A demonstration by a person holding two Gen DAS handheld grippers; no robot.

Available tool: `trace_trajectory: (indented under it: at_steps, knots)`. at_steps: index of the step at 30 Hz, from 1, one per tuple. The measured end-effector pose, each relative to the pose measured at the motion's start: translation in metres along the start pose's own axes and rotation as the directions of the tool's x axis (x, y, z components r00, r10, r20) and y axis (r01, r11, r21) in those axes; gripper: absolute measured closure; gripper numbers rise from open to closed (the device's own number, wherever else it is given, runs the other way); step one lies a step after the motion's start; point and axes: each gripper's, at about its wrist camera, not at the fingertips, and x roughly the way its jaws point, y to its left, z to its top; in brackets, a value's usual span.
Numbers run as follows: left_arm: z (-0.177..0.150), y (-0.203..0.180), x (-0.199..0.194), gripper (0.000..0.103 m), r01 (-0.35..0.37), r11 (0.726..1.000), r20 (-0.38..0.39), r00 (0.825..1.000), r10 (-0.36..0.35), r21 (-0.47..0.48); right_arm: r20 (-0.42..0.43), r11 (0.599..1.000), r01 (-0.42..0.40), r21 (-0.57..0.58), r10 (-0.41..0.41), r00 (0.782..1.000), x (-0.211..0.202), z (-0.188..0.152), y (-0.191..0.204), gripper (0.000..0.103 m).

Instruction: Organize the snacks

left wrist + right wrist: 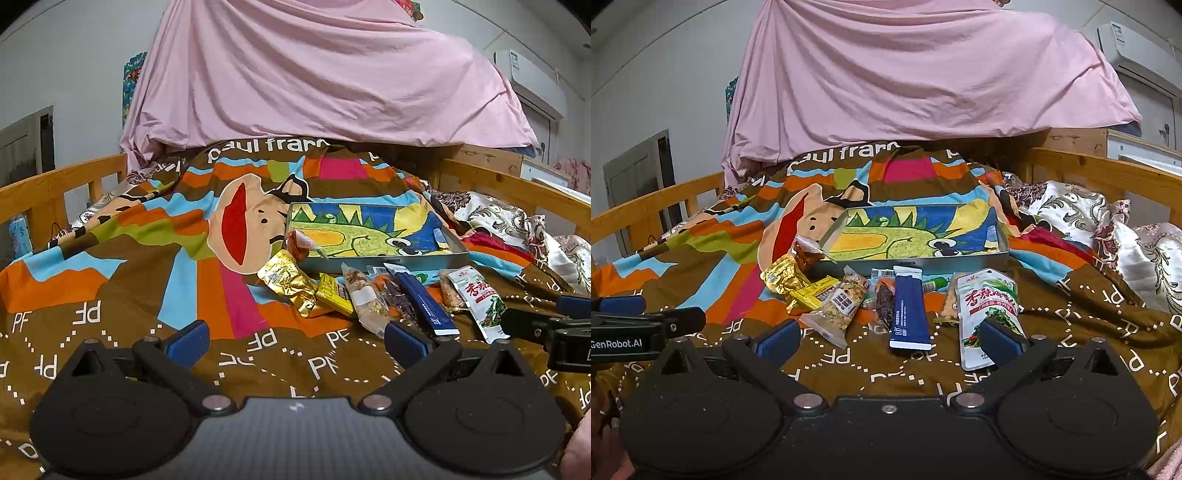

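Observation:
A row of snack packets lies on the patterned bedspread in front of a shallow metal tray [456, 254] [1004, 251] with a colourful drawing inside. In the right wrist view I see a gold packet [781, 277], a yellow packet [812, 291], a nut bar [842, 306], a dark jerky packet [884, 302], a blue packet [908, 310] and a white-green packet [986, 306]. An orange packet [807, 251] leans on the tray's left corner. My left gripper [295, 339] is open and empty, short of the row. My right gripper [888, 339] is open and empty, straddling the blue packet's near end.
The bed has wooden rails [62, 184] [1108, 173] on both sides. A pink sheet [314, 74] hangs behind the tray. Floral pillows [1089, 218] lie at the right. A tissue pack [18, 236] sits by the left rail.

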Motion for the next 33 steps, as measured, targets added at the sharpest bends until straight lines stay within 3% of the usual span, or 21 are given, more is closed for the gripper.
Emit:
trace_trajectory:
  at_steps: [13,22,33]
  knots:
    - [0.001,-0.004,0.004,0.0,-0.013,1.0,-0.011,1.0,0.013,0.013,-0.066,1.0,0.015,0.004,-0.015,0.998,0.009,-0.001,-0.002,0.0]
    - [-0.002,-0.006,0.015,0.0,-0.002,1.0,-0.067,0.998,0.003,0.009,-0.101,1.0,0.02,0.015,-0.019,0.995,0.015,0.0,-0.002,0.0]
    - [0.021,0.002,0.029,0.0,0.039,0.999,-0.113,0.993,-0.036,0.028,-0.021,0.999,0.042,-0.033,-0.042,0.999,0.022,0.015,-0.001,0.0]
